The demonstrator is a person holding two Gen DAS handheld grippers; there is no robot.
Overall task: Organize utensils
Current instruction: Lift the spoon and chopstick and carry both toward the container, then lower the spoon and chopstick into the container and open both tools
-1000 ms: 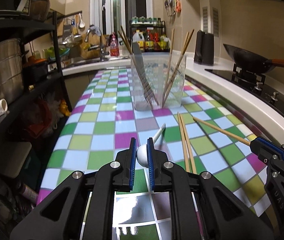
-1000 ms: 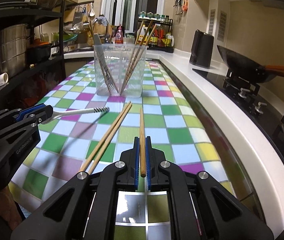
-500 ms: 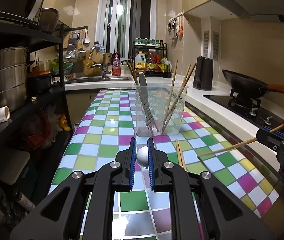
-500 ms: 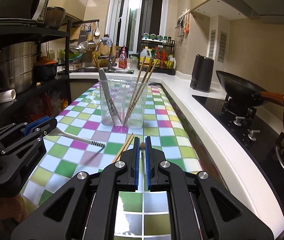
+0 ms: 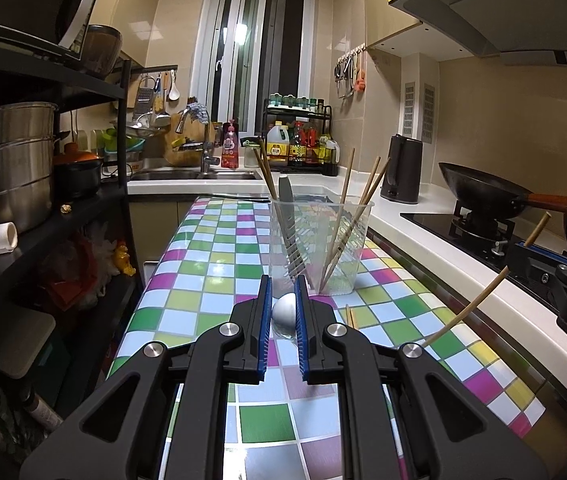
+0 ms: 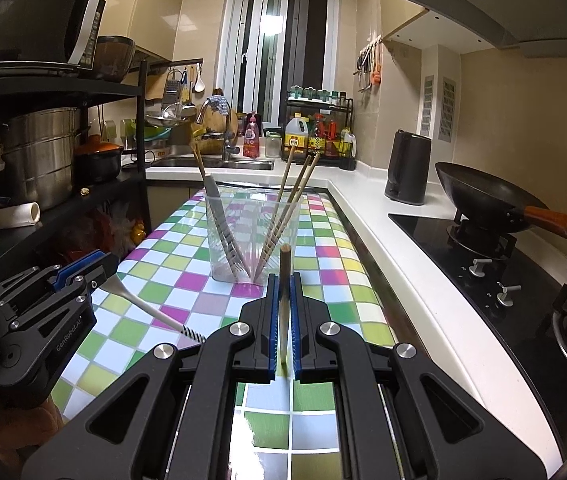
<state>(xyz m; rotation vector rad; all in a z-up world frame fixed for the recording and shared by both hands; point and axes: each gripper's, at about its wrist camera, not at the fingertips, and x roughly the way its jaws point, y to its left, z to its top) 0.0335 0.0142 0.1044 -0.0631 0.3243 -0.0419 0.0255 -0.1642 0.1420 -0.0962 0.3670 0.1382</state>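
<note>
Both tools are clamped tight, left tool [image 5: 284, 312] on a light spoon [image 5: 283, 314], right tool [image 6: 283, 312] pinching a stiff, skinny chopstick [image 6: 284, 280] mid-shaft.

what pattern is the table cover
A checkerboard of green, pink, yellow, blue and white squares on the table cover; the right wrist view shows it best.

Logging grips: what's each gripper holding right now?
Left gripper: shut on the spoon.
Right gripper: shut on a chopstick.

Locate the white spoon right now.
The white spoon is clamped in the left tongs, held above the checkered table, just short of the clear utensil cup.
</note>
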